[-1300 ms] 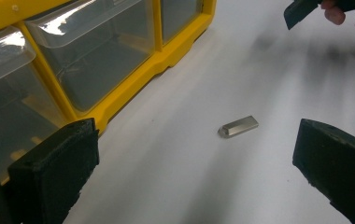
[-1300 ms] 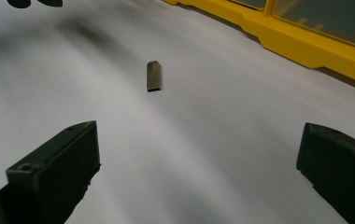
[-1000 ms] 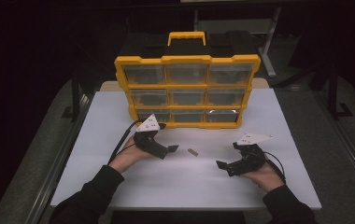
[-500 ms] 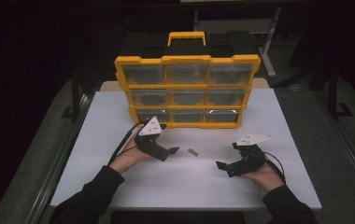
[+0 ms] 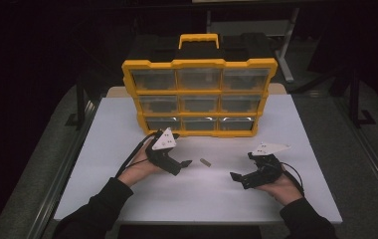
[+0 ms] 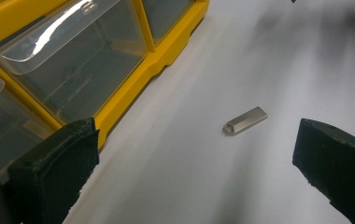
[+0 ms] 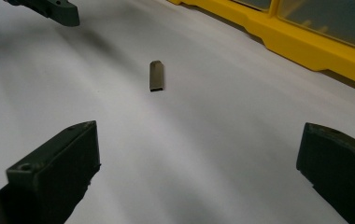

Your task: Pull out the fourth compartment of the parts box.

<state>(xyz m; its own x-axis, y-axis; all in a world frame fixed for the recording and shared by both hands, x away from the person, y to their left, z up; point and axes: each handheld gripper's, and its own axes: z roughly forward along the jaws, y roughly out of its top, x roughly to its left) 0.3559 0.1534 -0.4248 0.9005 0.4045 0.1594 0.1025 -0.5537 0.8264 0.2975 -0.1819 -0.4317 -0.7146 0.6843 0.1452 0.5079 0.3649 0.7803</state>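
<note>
A small metal piece (image 5: 205, 162) lies flat on the white tabletop (image 5: 102, 144), alone and touching nothing. In the high view it sits between the two grippers, just beyond the tips of the left gripper (image 5: 184, 164) and somewhat farther from the right gripper (image 5: 233, 177), which rests lower and to the other side.

In the left gripper view the metal piece (image 6: 244, 120) lies ahead of the fingers (image 6: 56, 168), in the open lane between them and nearer the right-hand finger than the left-hand one. It is a short flat bar with one slanted end, turned at an angle to the line of the fingers. The left gripper's fingers stand wide apart with only bare tabletop between them; they hold nothing. Beside the left-hand finger runs the yellow base of the drawer box (image 6: 133, 74), whose clear drawer fronts fill the upper left corner.

In the right gripper view the metal piece (image 7: 156, 75) lies well ahead of the fingers (image 7: 56, 161), again inside the lane between them but closer to the left-hand finger's side, its long axis pointing roughly away from the camera. The right gripper's fingers are also spread wide and grip nothing. The tip of the left gripper (image 7: 56, 10) shows at the upper left, beyond the piece, and the drawer box (image 7: 306, 44) runs along the upper right.

In the high view the drawer box (image 5: 199, 97) stands upright behind both grippers, with nine clear drawers in three rows.
</note>
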